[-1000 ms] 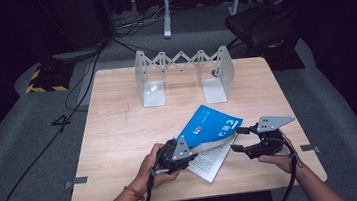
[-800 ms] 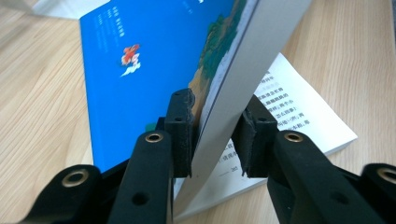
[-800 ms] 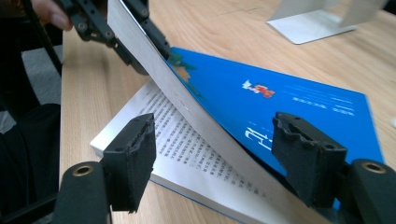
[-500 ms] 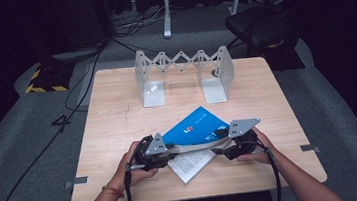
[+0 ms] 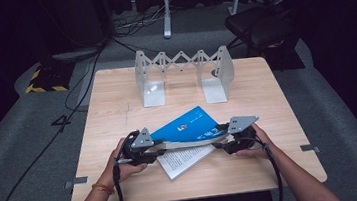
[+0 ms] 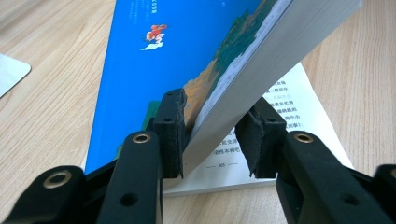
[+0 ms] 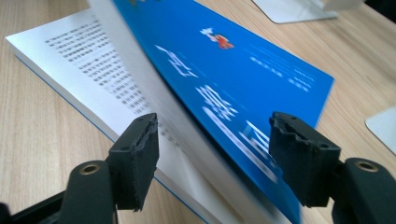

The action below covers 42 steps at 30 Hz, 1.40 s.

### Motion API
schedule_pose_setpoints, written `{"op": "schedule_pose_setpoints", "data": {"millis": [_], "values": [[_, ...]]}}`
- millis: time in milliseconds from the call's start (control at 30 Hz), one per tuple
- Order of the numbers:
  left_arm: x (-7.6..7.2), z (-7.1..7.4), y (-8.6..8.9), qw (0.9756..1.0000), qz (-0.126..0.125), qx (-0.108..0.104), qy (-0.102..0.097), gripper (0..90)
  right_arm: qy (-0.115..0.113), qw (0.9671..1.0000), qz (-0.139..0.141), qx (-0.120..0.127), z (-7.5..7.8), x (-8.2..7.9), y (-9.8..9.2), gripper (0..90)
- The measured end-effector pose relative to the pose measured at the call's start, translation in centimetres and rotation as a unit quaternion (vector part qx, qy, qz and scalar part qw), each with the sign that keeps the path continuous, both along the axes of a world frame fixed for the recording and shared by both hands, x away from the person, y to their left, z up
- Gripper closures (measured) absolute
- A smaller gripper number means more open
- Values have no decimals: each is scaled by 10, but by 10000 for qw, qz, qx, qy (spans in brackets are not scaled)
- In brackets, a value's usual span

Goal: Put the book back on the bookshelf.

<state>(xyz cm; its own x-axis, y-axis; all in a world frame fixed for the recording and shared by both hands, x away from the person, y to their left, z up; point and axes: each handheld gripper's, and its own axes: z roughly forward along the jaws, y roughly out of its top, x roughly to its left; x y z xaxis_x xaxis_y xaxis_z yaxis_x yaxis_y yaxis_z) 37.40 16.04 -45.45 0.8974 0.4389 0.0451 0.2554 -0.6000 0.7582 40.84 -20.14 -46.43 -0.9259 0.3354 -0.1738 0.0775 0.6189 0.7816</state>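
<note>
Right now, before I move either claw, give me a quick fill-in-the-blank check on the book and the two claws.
1. The raised cover of the book is coloured ____.
2. The left claw has its jaws on either side of the lifted block of ____.
3. The right claw is ____, jaws wide of the cover.
4. The metal book rack stands at the table's ____ edge, away from the person.

Missing words: blue; pages; open; far

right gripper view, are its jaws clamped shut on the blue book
No: the right gripper stands wide open, its pads apart from the raised part of the blue book passing between them.
</note>
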Motion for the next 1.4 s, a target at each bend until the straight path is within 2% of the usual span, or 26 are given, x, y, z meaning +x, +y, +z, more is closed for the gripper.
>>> {"op": "schedule_pose_setpoints", "data": {"millis": [67,133,233,300,333,400,467,567,600,667,767,833,867,1000,1067,1133,1167,1233,1267,1300,1400], "values": [[1,1,1,9999,73,98,-18,617,-117,9997,109,-170,-2,-2,9,335],[1,0,4,9998,153,152,-41,600,-157,9995,27,-286,-7,4,15,364],[3,-1,10,9997,220,108,-46,598,-229,9991,-47,-340,-11,9,13,384],[5,-1,12,9997,233,59,-39,600,-246,9994,-77,-209,-12,13,10,454],[6,1,14,9997,256,16,-9,601,-312,9994,-83,-152,-12,12,9,530],[8,3,16,9995,317,-76,-7,596,-631,9979,-43,-137,-8,7,10,599],[8,4,17,9993,365,-99,-51,591,-697,9975,-7,-141,-4,8,11,608],[7,5,17,9991,414,-76,-77,591,-674,9976,-3,-144,-2,9,12,617],[5,6,16,9989,458,32,-130,589,-681,9974,36,-219,0,9,13,633],[4,7,14,9986,485,112,-157,576,-686,9971,78,-305,1,9,15,641],[1,8,9,9986,458,190,-197,480,-670,9970,103,-362,5,11,16,645],[-1,9,6,9987,377,244,-240,452,-690,9966,130,-433,8,11,18,648],[-5,11,-1,9986,304,330,-277,414,-694,9964,147,-468,10,11,19,649],[-11,17,-18,9978,322,384,-425,327,-698,9957,184,-574,14,12,22,650],[-15,21,-26,9977,317,364,-470,337,-727,9954,188,-596,16,12,23,654],[-16,23,-31,9971,327,438,-528,357,-770,9949,193,-625,17,11,25,659],[-17,23,-36,9962,409,529,-559,357,-770,9949,193,-625,17,11,25,659],[-21,22,-46,9923,538,740,-838,459,-806,9941,230,-690,19,11,29,664],[-21,22,-45,9917,542,731,-909,570,-797,9940,244,-715,20,11,30,664],[-21,22,-44,9920,523,669,-939,615,-799,9937,256,-744,20,11,30,664],[-20,22,-40,9920,466,604,-1003,673,-740,9947,237,-669,20,12,29,658]]}}
